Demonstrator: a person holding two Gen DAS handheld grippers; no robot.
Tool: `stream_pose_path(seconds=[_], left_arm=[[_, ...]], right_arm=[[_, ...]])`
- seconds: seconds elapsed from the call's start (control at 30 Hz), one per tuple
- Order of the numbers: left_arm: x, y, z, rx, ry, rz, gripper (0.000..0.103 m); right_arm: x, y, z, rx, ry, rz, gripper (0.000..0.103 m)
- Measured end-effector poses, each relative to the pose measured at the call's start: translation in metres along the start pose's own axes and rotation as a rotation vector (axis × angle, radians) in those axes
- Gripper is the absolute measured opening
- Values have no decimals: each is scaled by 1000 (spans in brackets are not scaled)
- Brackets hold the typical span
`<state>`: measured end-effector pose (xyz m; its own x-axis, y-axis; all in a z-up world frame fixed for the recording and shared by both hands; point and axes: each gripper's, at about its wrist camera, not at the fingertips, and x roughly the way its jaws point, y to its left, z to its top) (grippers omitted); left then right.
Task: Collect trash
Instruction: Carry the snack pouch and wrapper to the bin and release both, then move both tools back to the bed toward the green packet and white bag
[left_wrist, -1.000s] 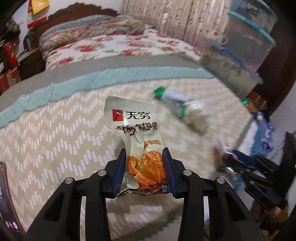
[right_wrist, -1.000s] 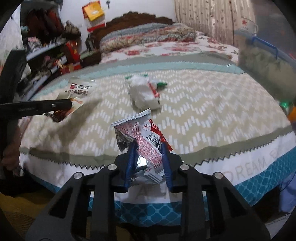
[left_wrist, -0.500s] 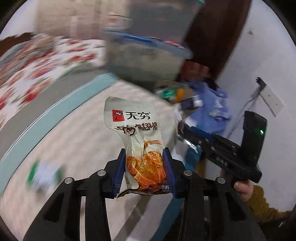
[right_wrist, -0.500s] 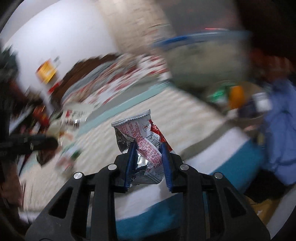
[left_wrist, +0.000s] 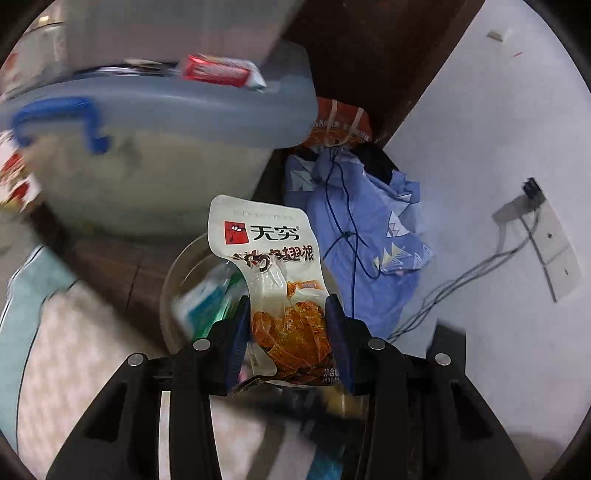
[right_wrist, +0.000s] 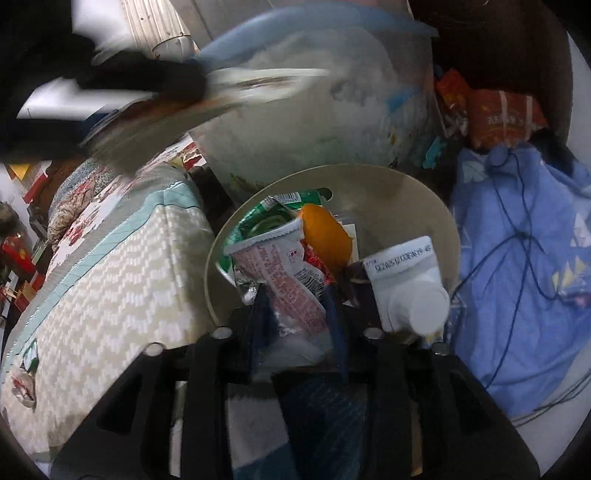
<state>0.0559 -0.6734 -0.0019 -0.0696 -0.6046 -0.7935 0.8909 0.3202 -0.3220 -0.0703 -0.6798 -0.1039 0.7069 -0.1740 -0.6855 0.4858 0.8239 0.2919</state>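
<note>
Only the right wrist view looked straight into the round beige trash bin, just beyond the fingertips, where a green wrapper, an orange piece and a white capped bottle lay; the bedspread with its chevron weave sat to the left of the fingers and crumpled blue cloth to their right. The left wrist view showed only a blurred part of that bin's rim left of the pouch, but alone took in the white wall with a socket and cables to the right, and a lidded plastic storage box with a blue latch above. The left gripper was clenched on a white snack pouch with orange food printed on it, both pads pressing its lower half, the top standing upright past the fingertips. The right gripper was opening; a red-and-white printed wrapper stood between its fingers over the bin, and I could not tell whether the pads touched it.
</note>
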Motion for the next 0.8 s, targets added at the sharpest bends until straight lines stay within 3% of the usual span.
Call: stream_pose_path(seconds=[0.03, 0.07, 0.23, 0.4, 0.5, 0.63, 0.7, 0.8], left_arm=[[15, -1, 8, 2, 15, 17, 42], [28, 0, 13, 3, 34, 34, 45], [66, 3, 22, 20, 79, 61, 61], [48, 7, 9, 2, 58, 40, 61], [11, 6, -9, 6, 14, 13, 61], [-69, 17, -61, -3, -66, -31, 61], [-120, 34, -103, -16, -114, 10, 61], [-189, 68, -166, -95, -175, 139, 62]], right_arm=[[1, -2, 0, 6, -15, 18, 70], [-1, -6, -1, 8, -30, 24, 74], [-17, -14, -14, 41, -134, 53, 74], [-43, -19, -20, 115, -240, 81, 74], [-55, -18, -20, 144, -275, 104, 74], [-80, -4, -22, 152, -308, 182, 74], [-86, 11, -25, 136, -286, 237, 74], [-83, 41, -32, 105, -216, 334, 74]])
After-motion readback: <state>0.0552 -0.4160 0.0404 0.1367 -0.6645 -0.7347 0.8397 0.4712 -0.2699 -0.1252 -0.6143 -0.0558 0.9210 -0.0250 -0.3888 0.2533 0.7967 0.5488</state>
